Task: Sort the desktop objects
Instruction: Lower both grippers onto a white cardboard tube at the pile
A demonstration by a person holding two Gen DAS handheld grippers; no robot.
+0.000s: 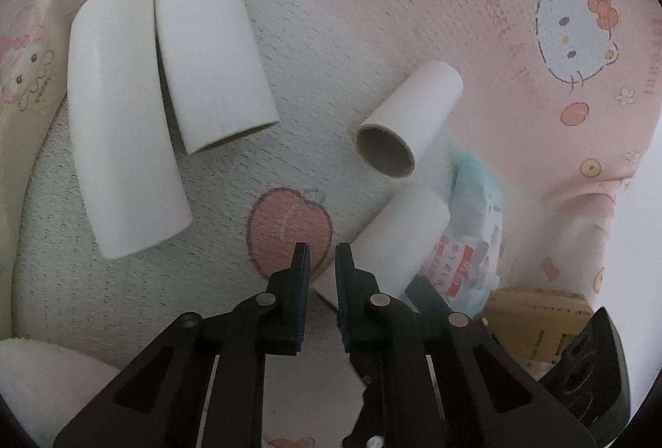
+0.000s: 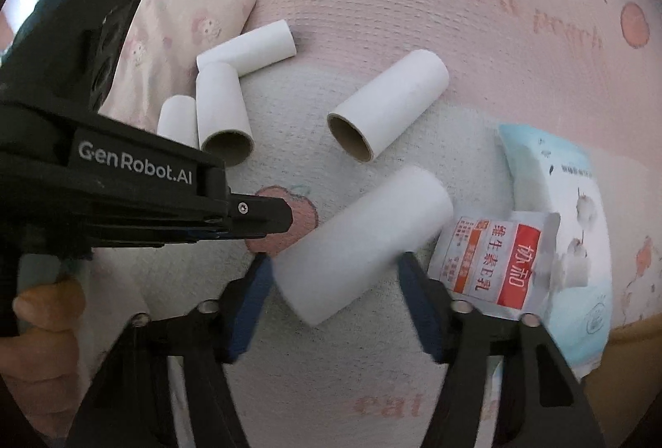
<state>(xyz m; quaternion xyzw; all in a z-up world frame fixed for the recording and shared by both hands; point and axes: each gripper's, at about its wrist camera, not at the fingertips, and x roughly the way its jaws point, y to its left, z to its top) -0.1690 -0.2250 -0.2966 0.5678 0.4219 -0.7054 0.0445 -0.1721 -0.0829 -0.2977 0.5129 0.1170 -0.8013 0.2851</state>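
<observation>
Near tube: the white tube (image 2: 364, 241) lies on the printed blanket (image 2: 372, 13), directly ahead of the right gripper (image 2: 335, 270) and between its two fingers.
Its long axis: runs on a slant, near end low and left by the left finger, far end up and right toward the packets (so the fingers straddle it roughly across its width, not end to end).
Right gripper state: about half open, with a pad beside each flank of the tube; motion blur hides whether the pads already press, so I cannot tell if it is gripped.
Left gripper state: the left gripper (image 1: 322, 253) is narrow, a slim gap between the pads and nothing in it.
Left gripper place: its tips hover over the peach print (image 1: 289, 228), just left of the same tube (image 1: 397, 237).
Nearer hand: the right, in my judgement; the tube sits inside its reach, while the left is beside it with jaws too narrow to take it.
Other tubes: an open-ended tube (image 2: 389, 109) lies farther off, on the same slant; three more (image 2: 223, 100) cluster at the far left by the pillow (image 2: 182, 5).
Packets: a sachet with red print (image 2: 492, 257) rests on a pale blue pack (image 2: 567, 191), just right of the near tube.
What the move turns on: closing squarely across the tube's width (a skewed squeeze could roll it away).
</observation>
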